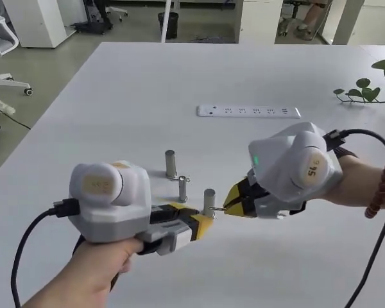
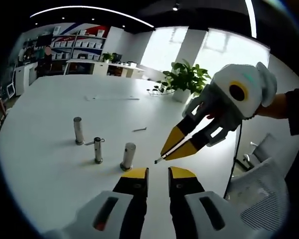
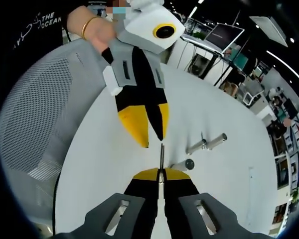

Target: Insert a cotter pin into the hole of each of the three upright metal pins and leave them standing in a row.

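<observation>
The step in hand looked like putting a cotter into the near pin (image 1: 209, 201), the one at the end of the row closest to the person. The right gripper (image 1: 230, 205) was squeezed shut on a thin cotter (image 3: 161, 155). The cotter stuck out past the tips and pointed at the near pin from the right. It was close to the top of the near pin, and I could not tell if it touched. The left gripper (image 2: 158, 173) was just in front of the near pin, on the person's side. Its jaws were a little way apart and had nothing between them. Behind the near pin stood the middle pin (image 1: 183, 188), which seemed to have a fitted cotter (image 2: 102, 140) through its top. Behind that stood the far pin (image 1: 171, 164), which looked bare. A spare cotter (image 2: 139, 129) lay flat on the table (image 1: 115, 96), out past the near pin. All three pins stood upright, so I judged one of three was done. The next move called for lining the cotter's tip up with the small hole near the top of the near pin, which was too small to see. Then it needed a straight, gentle push. The left gripper might have needed to close on the near pin so it would not tip over.
</observation>
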`<action>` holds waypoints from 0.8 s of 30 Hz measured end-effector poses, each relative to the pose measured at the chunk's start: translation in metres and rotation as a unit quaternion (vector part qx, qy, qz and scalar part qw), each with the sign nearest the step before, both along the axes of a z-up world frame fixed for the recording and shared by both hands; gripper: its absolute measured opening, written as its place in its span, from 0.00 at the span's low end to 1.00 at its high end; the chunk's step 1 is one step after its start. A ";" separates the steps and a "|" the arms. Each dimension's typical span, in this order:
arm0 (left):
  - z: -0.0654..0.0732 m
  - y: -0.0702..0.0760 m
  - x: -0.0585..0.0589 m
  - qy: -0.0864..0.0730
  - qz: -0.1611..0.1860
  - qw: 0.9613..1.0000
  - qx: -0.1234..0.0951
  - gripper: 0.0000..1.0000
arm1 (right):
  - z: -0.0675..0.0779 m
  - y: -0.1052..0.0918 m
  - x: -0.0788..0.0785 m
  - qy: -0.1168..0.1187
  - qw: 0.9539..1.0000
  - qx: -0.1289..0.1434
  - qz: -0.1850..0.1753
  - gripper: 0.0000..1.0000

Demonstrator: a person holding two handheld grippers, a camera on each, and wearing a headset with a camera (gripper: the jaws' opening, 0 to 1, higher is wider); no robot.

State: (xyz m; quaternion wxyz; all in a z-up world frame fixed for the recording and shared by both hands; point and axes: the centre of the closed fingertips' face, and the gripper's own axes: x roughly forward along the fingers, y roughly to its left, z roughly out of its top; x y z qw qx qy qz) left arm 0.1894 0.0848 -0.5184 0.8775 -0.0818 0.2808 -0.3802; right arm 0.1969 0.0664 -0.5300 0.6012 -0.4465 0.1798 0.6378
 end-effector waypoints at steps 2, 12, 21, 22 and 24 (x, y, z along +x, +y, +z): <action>0.002 -0.002 0.000 0.007 0.001 1.000 -0.016 0.12 | 0.001 0.002 -0.002 -0.001 1.000 0.000 0.004 0.00; 0.003 -0.004 0.002 0.018 0.008 0.999 -0.039 0.06 | 0.004 0.007 -0.007 -0.011 1.000 0.001 0.022 0.00; 0.002 -0.005 0.004 0.031 0.019 0.998 -0.059 0.02 | 0.005 0.011 -0.009 -0.014 1.000 0.002 0.027 0.00; 0.002 -0.005 0.004 0.032 0.022 0.997 -0.061 0.01 | 0.004 0.012 -0.009 -0.017 0.999 0.001 0.029 0.00; 0.002 -0.005 0.004 0.034 0.023 0.997 -0.063 0.01 | 0.004 0.012 -0.009 -0.017 0.999 0.001 0.028 0.00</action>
